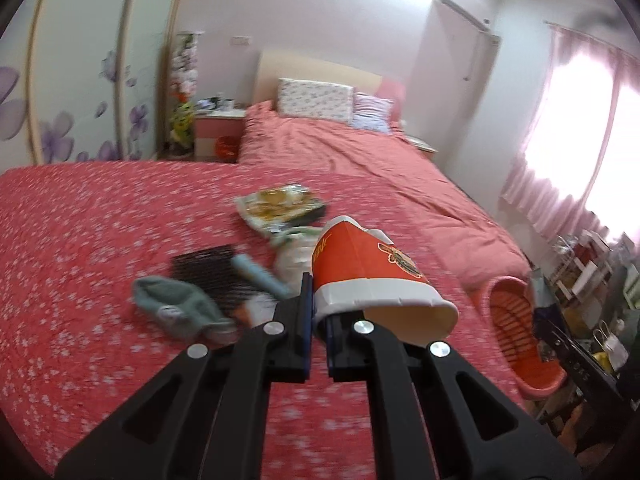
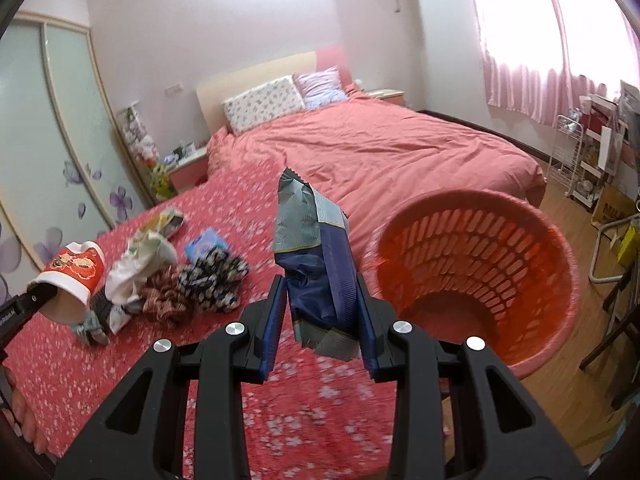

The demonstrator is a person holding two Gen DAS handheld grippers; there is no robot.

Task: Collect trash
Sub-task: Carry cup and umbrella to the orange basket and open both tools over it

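Observation:
My left gripper (image 1: 318, 300) is shut on the rim of a red and white paper cup (image 1: 368, 276), held above the red floral quilt (image 1: 80, 240); the cup also shows in the right wrist view (image 2: 74, 276). My right gripper (image 2: 324, 300) is shut on a blue and grey snack bag (image 2: 316, 256), held upright just left of the orange slatted basket (image 2: 472, 276). The basket also shows in the left wrist view (image 1: 516, 328) at the right. A crumpled white wrapper (image 2: 140, 264) and a yellow food wrapper (image 1: 280, 206) lie on the quilt.
A teal sock (image 1: 176, 304), a black hairbrush (image 1: 224, 276), patterned scrunchies (image 2: 192, 288) and a small blue packet (image 2: 206, 244) lie on the quilt. Behind is a bed with a pink duvet (image 2: 380, 148). A white rack (image 2: 576, 160) and chair legs stand at the right.

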